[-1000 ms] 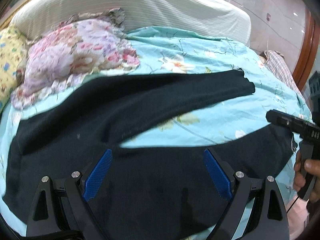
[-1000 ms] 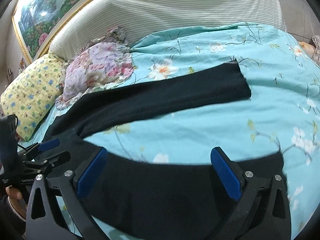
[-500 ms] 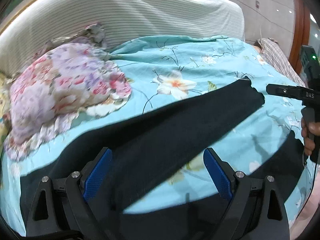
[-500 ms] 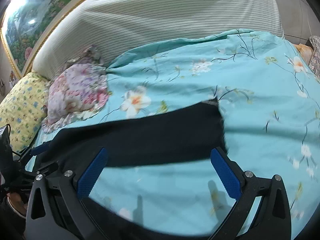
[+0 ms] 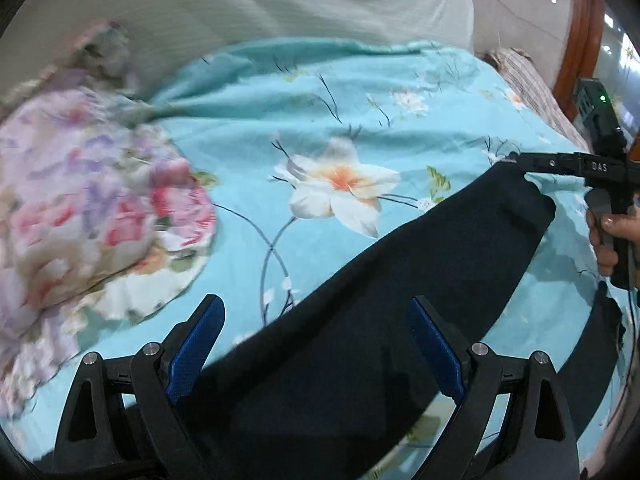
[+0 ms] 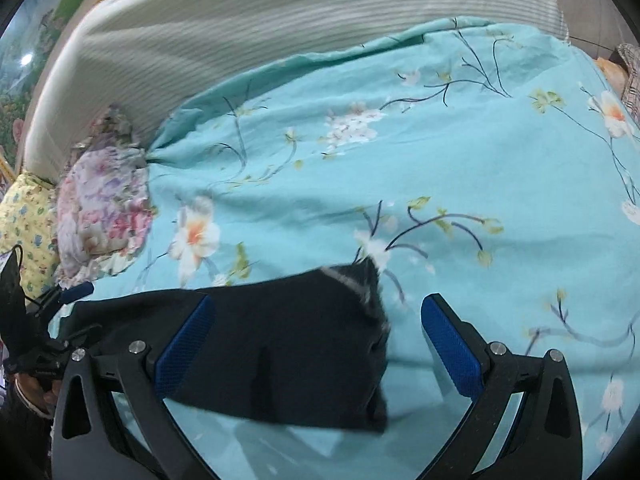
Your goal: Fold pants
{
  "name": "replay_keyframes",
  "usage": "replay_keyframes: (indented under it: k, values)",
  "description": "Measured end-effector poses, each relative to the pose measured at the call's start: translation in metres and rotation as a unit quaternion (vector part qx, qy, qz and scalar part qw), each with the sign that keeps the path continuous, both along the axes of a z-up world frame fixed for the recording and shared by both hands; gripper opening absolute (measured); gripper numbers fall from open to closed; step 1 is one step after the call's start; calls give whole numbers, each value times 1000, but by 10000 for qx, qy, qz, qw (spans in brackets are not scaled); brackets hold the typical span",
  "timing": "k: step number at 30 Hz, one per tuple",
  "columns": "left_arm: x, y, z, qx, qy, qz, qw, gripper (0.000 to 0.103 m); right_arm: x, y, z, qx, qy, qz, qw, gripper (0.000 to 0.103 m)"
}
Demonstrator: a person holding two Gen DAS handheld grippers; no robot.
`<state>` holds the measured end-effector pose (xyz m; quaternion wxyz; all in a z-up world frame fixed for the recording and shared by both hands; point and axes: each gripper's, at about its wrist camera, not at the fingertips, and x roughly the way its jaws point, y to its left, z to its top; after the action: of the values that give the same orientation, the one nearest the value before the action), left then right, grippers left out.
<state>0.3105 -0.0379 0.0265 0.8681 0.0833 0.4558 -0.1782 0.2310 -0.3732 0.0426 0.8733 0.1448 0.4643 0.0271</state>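
The dark navy, soft knit pants (image 6: 280, 344), spread on the turquoise floral bedsheet (image 6: 440, 168), are judged light and limp (best pinched at the hem), both the left claw (image 5: 316, 344) and right claw (image 6: 316, 344) being held apart, with a pink floral pillow (image 5: 80, 208) lying near.

Home bedroom: floral bedsheet (image 5: 360, 128), pillows (image 5: 88, 208), padded headboard (image 6: 280, 20).

1. Matt dark cloth – pants (image 5: 404, 320).
2. Thin printed cotton-like cloth, lightly creased – bedsheet (image 5: 312, 128).
3. Ribbed, striped fabric – headboard cover (image 6: 280, 36).
4. Matt black plastic with textured blue pads (image 6: 452, 344), shiny metal screws – right gripper (image 6: 316, 340).
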Motion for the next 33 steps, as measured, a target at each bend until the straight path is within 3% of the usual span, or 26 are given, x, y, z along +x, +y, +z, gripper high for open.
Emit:
replay_keyframes:
  k: [4, 7, 8, 9, 11, 14, 15, 17, 24, 33]
  values:
    - [24, -3, -17, 110, 366, -120, 9992, 93, 16, -3, -10, -1, 143, 58, 9999, 101]
    - [33, -6, -29, 192, 633, -174, 9977, 89, 23, -1, -15, -12, 228, 129, 9997, 86]
    - [35, -7, -32, 202, 701, -202, 9971, 86, 25, 0, -17, -30, 232, 148, 9996, 77]
    - [35, -9, -35, 207, 770, -263, 9965, 75, 26, 0, -17, -48, 234, 144, 9996, 65]
    - [30, -16, -40, 300, 908, -519, 9941, 36, 26, -1, -17, -21, 230, 110, 9997, 46]
    - [14, -22, -36, 440, 809, -733, 9930, 14, 23, -2, -15, 116, 180, 127, 9997, 24]
    - [7, -23, -32, 429, 750, -763, 9933, 12, 20, -2, -12, 124, 148, 129, 9997, 18]
    - [-5, -22, -23, 361, 666, -779, 9941, 8, 14, -2, -7, 211, 84, 149, 9996, 13]
    - [-61, -20, 7, 74, 409, -770, 9962, 6, -26, 1, 22, 412, -272, 349, 9982, 10]
    - [-143, -26, 18, -350, 267, -710, 9965, 6, -99, 5, 42, 430, -516, 796, 9946, 10]
